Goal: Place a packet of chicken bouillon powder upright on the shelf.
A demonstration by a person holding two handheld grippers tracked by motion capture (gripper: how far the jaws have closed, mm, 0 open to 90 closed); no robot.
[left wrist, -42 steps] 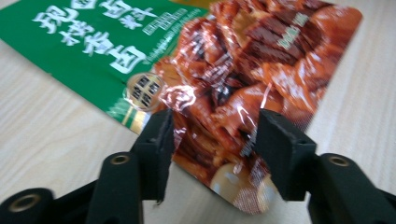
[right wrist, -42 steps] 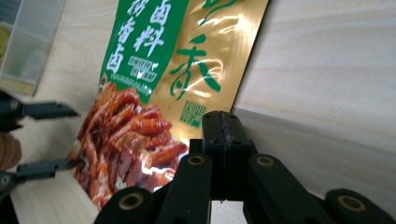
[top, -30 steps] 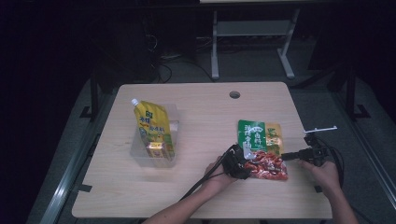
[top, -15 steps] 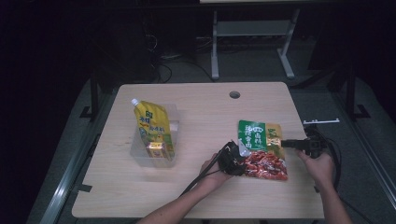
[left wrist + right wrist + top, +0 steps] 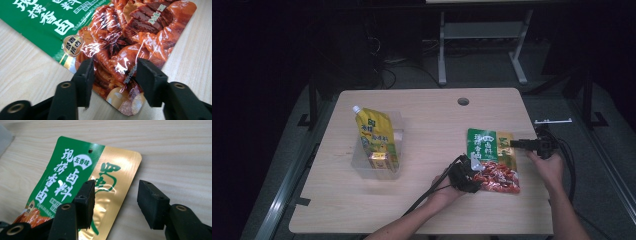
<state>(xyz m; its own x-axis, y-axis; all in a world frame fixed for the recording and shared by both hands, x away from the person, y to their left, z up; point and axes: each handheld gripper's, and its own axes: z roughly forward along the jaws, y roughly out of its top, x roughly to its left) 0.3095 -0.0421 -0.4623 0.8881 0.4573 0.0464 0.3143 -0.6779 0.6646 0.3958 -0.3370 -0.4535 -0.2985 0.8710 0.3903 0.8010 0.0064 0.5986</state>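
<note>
A flat food packet (image 5: 492, 160) lies on the right part of the wooden table (image 5: 427, 120). It is green and gold at its far end and red with a picture of meat at its near end.

The left gripper (image 5: 469, 170) is at the packet's near left corner. In the left gripper view its two black jaws are spread apart, with the red meat end of the packet (image 5: 125, 47) between them and under them. The jaws are not squeezing the packet.

The right gripper (image 5: 517, 143) is at the packet's right edge, near the gold part. In the right gripper view its jaws are wide apart too. One jaw is over the gold side of the packet (image 5: 75, 177) and the other is over bare table. It holds nothing.

On the left part of the table sits a clear plastic box (image 5: 379, 155). A yellow pouch (image 5: 376, 137) with a white cap stands in it, leaning back. The box is well apart from the packet.

A small round hole (image 5: 463, 101) is near the far edge of the table
</note>
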